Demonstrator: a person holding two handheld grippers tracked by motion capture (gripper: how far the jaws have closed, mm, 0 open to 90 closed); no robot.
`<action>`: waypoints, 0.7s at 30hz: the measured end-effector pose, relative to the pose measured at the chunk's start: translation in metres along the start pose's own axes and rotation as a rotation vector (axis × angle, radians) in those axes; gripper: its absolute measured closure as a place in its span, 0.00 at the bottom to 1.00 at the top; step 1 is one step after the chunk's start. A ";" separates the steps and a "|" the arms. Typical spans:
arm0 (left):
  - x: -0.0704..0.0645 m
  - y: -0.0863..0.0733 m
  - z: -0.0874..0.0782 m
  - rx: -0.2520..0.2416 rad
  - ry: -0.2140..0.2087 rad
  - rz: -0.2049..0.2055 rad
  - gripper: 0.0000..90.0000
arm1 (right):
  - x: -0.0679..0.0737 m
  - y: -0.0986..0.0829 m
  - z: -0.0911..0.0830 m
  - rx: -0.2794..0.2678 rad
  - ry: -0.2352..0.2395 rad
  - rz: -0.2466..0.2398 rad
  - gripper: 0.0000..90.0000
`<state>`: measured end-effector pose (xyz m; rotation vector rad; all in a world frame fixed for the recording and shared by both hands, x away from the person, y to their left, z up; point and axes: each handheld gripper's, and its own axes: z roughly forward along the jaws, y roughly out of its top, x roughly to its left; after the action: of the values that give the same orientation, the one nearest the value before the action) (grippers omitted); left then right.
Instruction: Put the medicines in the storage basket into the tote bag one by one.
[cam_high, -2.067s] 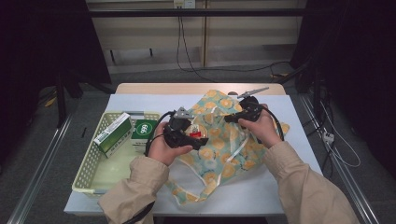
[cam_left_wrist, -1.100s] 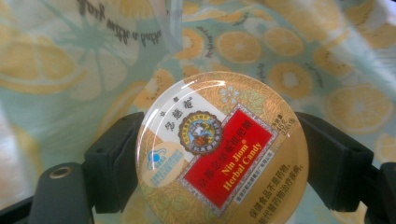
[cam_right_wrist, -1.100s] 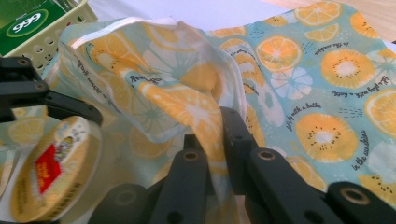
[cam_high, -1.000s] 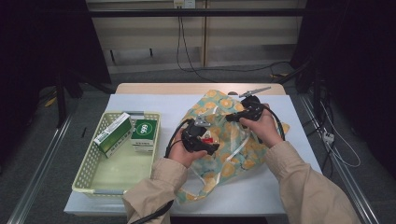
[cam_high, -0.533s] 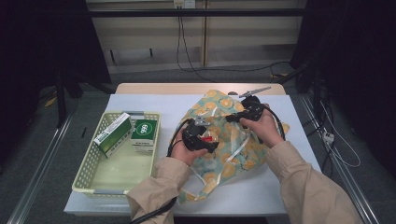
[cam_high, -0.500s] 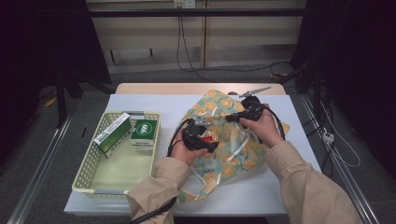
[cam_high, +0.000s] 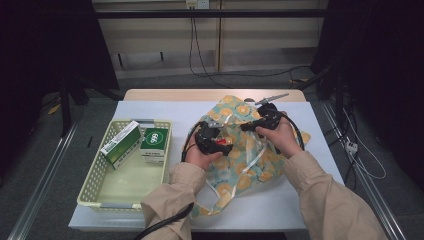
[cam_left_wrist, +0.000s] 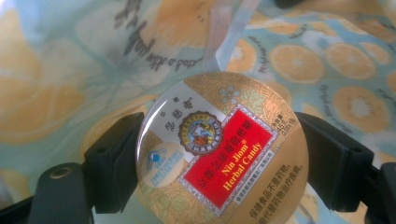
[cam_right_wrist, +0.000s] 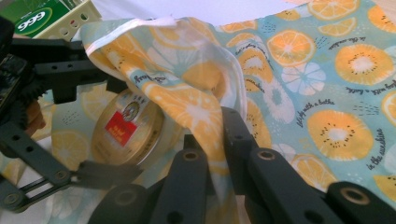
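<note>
We see the left hand-held gripper (cam_left_wrist: 219, 186) clamping the herbal candy tin (cam_left_wrist: 222, 149) at the orange-print bag's (cam_high: 250, 150) mouth mid-worktop; right hand-held gripper (cam_right_wrist: 215, 140) pinches the bag's rim (cam_right_wrist: 205, 93). If the rim slips, we judge the opening collapses and the tin snags.

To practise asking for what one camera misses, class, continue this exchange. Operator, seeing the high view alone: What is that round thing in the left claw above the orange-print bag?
Observer: The left claw clamps a gold tin by its sides. Its label reads Nin Jiom Herbal Candy.
Operator: What does the right claw grip?
Observer: The right claw pinches a fold of the bag near its white-trimmed hem and holds it up.
Operator: Where is the tin relative to that fold?
Observer: In the right gripper view, the tin sits partly behind the raised fabric.
</note>
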<state>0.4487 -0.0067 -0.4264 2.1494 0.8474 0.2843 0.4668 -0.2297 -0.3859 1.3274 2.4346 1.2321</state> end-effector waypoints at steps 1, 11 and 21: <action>0.001 0.001 0.002 -0.004 0.005 -0.004 0.23 | -0.001 0.000 0.000 0.001 0.000 0.002 0.98; 0.011 0.009 0.026 -0.023 0.031 -0.032 0.17 | -0.008 -0.002 0.004 0.001 -0.005 0.021 0.97; -0.004 0.007 -0.006 0.034 -0.029 -0.007 0.14 | -0.006 -0.002 0.000 0.006 -0.019 0.015 0.97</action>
<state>0.4466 -0.0086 -0.4168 2.1764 0.8489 0.2361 0.4688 -0.2345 -0.3888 1.3541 2.4218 1.2117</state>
